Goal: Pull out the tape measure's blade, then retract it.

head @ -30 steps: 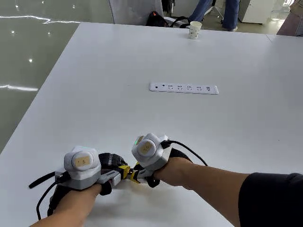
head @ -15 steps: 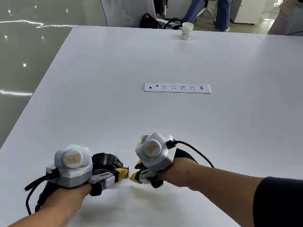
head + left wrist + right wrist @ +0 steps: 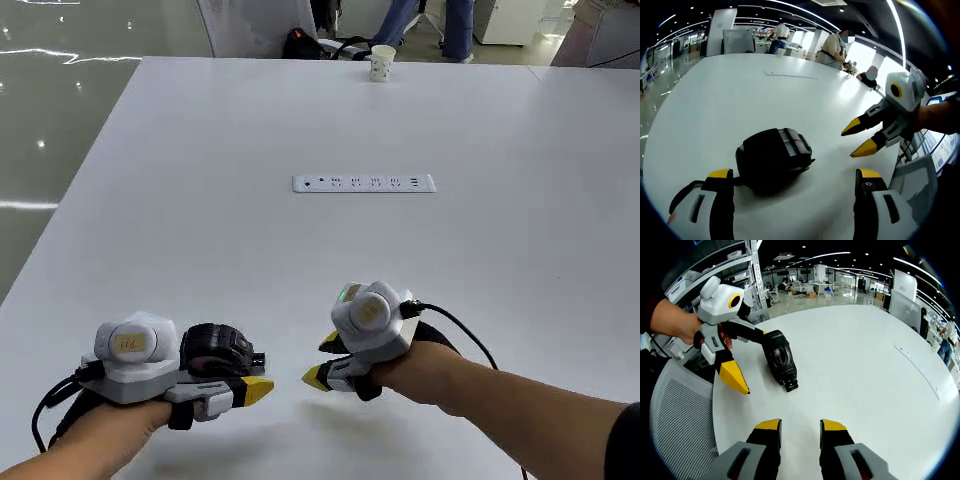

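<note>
Two tongs, both empty | left gripper: jaws wide, tape measure just ahead between them, nearer | right gripper: jaws narrowly parted, measure's long axis aimed toward it

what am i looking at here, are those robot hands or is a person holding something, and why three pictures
There is no robot here. A person holds a two-jaw clamp with yellow tips in each hand. The wide picture comes from a camera on the person's head, looking down at the white table. The two round pictures come from cameras riding on each clamp, looking along its jaws.

On the table lie a black tape measure, a white power strip farther off and a white paper cup near the far edge.

The left gripper is open, with the tape measure lying between its jaws. The right gripper is also open, holds nothing and points toward the tape measure. The tape measure's blade is not pulled out.
</note>
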Available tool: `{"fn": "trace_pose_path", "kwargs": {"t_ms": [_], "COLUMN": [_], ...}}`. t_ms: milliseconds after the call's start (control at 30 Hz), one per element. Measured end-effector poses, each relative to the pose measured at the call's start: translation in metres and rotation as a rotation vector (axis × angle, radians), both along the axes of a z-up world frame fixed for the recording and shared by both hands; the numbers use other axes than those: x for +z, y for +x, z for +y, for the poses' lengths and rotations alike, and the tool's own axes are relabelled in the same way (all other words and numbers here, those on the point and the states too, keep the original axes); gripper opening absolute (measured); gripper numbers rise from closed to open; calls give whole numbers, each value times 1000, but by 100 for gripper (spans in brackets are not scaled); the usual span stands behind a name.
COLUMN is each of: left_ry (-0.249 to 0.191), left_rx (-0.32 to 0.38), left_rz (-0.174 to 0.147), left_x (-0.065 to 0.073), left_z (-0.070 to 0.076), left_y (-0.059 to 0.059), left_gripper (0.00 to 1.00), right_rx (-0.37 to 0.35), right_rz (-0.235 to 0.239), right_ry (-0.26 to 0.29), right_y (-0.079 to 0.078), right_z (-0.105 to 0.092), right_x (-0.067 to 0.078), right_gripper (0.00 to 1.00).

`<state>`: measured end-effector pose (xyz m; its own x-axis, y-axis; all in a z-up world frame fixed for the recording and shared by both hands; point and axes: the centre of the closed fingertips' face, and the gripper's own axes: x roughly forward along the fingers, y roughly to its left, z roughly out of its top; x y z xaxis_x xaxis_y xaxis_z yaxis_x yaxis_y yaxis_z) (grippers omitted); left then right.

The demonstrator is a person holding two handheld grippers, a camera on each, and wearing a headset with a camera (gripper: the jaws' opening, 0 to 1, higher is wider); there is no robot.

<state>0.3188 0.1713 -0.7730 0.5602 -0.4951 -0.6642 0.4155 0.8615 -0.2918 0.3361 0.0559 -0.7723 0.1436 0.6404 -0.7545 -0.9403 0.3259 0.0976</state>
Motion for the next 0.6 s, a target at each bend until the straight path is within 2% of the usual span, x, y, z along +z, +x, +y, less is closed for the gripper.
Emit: {"fn": "trace_pose_path", "kwargs": {"t_ms": [33,100,133,167,200,233,500,533,567,600], "left_ry": [1,20,40,39,33,8,-9,-18,-35,-20], "left_rx": [-2,-35,-44,-46,-46,-49,-67,-79,-95,-96], "left_rz": [-3,-59,-64,-64,-60,-41,-47,-37,1,1], "left_x": [0,5,5,5,6,6,9,10,8,7], "left_z": [1,3,5,7,7,8,18,16,14,16], "left_y": [0,1,-1,-1,-2,-4,-15,-20,-26,-28], "left_gripper": [99,99,99,99,99,99,99,99,99,99], "right_rx": [-5,-25,-37,-41,-45,-58,-105,-109,-113,-113], "right_rz": [-4,-5,-4,-4,-4,-2,8,12,14,10], "right_ry": [3,6,9,11,14,18,30,32,31,27], "right_y": [1,3,4,4,3,3,-7,-8,-11,-12], "right_z": [-3,-13,-18,-21,-25,-31,-68,-72,-78,-82], "right_x": [1,2,3,4,5,5,8,8,9,9], "right_gripper": [29,31,32,33,34,34,39,40,41,42]}}
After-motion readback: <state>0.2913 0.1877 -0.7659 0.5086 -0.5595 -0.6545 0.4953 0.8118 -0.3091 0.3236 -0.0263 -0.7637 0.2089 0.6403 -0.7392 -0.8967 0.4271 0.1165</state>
